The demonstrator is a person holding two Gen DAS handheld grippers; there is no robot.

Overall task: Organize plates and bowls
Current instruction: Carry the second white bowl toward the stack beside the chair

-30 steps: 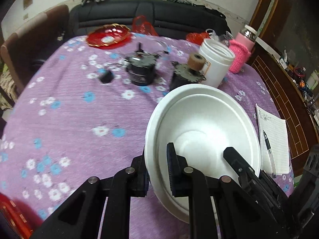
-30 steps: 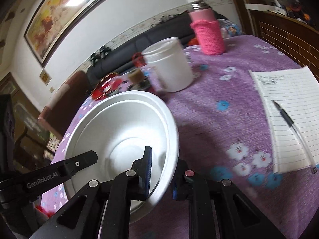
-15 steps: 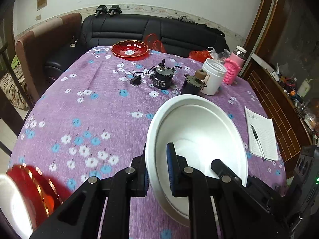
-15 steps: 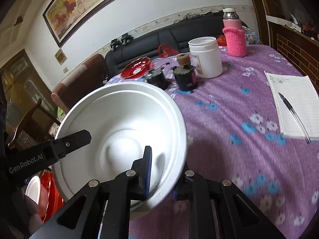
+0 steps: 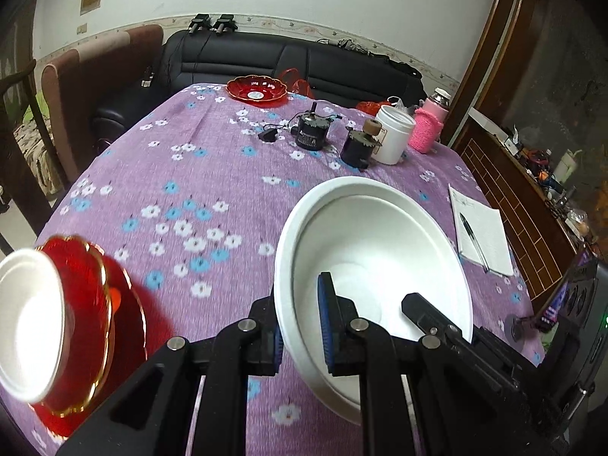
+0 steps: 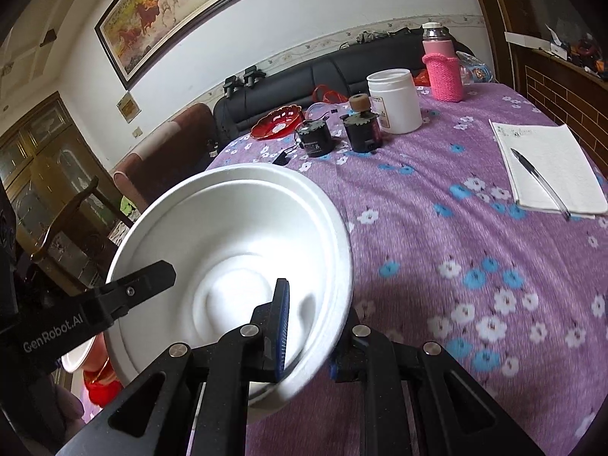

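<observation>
Purple flowered cloth covers the worktop (image 5: 212, 174), where clutter stands well apart from the dishes. Both grippers carry one large white bowl (image 5: 380, 250) above it, the left gripper (image 5: 300, 326) and right gripper (image 6: 309, 326) each with jaws clamped on its rim. Near the left edge, a small white bowl (image 5: 30, 323) sits on stacked red plates (image 5: 114, 304). Another red plate (image 5: 256, 91) at the far edge looks ungathered, so sorting seems partway.

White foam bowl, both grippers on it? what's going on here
A person holds the white foam bowl with both grippers at once, left gripper and right gripper each pinching its rim on opposite sides, above the purple floral tablecloth. At the near left edge a smaller white bowl sits on stacked red plates. Another red plate lies at the far end.
</observation>
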